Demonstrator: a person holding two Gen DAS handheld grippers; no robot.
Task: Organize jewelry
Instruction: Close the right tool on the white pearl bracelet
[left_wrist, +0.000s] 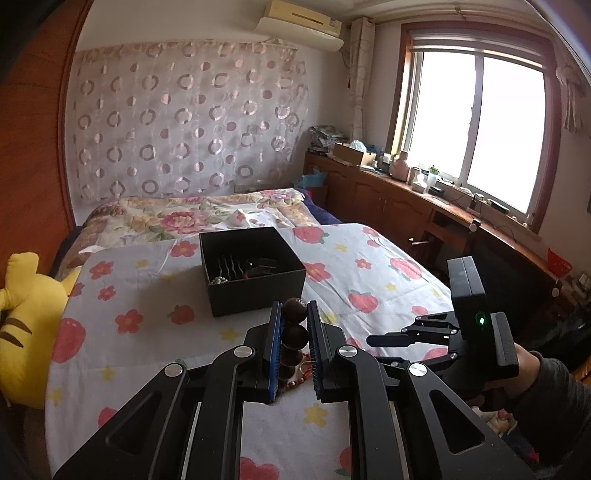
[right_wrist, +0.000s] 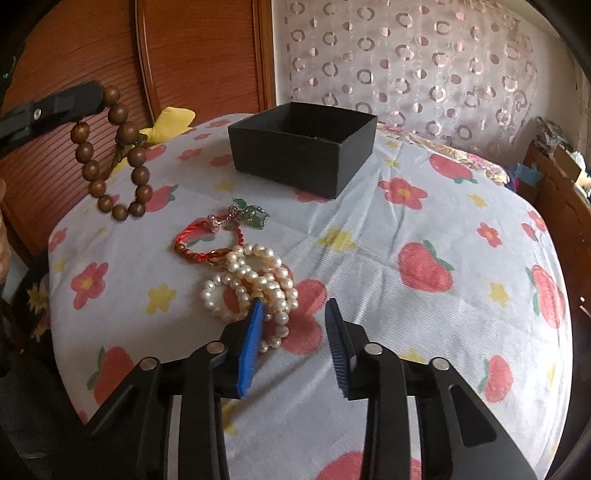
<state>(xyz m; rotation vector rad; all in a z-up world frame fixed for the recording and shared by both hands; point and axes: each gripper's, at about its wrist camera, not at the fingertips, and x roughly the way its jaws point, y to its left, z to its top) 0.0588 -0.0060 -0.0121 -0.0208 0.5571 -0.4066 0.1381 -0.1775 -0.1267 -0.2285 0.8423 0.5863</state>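
Observation:
My left gripper (left_wrist: 294, 308) is shut on a brown wooden bead bracelet (left_wrist: 294, 334) and holds it in the air, short of the open black box (left_wrist: 255, 269). From the right wrist view the bracelet (right_wrist: 118, 153) hangs from the left gripper (right_wrist: 96, 96) at the left, above the cloth. The box (right_wrist: 303, 147) holds hair pins and small beads. My right gripper (right_wrist: 295, 306) is open and empty, just above a pile of white pearl strands (right_wrist: 255, 288). A red cord bracelet (right_wrist: 208, 238) and a green-stone piece (right_wrist: 251, 214) lie beyond the pearls.
A round table with a flower-print cloth (right_wrist: 424, 266) bears everything. A yellow plush toy (left_wrist: 26, 314) sits at its left edge. A bed (left_wrist: 207, 214) lies behind, a wooden sideboard (left_wrist: 406, 195) under the window at right. The right gripper (left_wrist: 373, 339) shows in the left wrist view.

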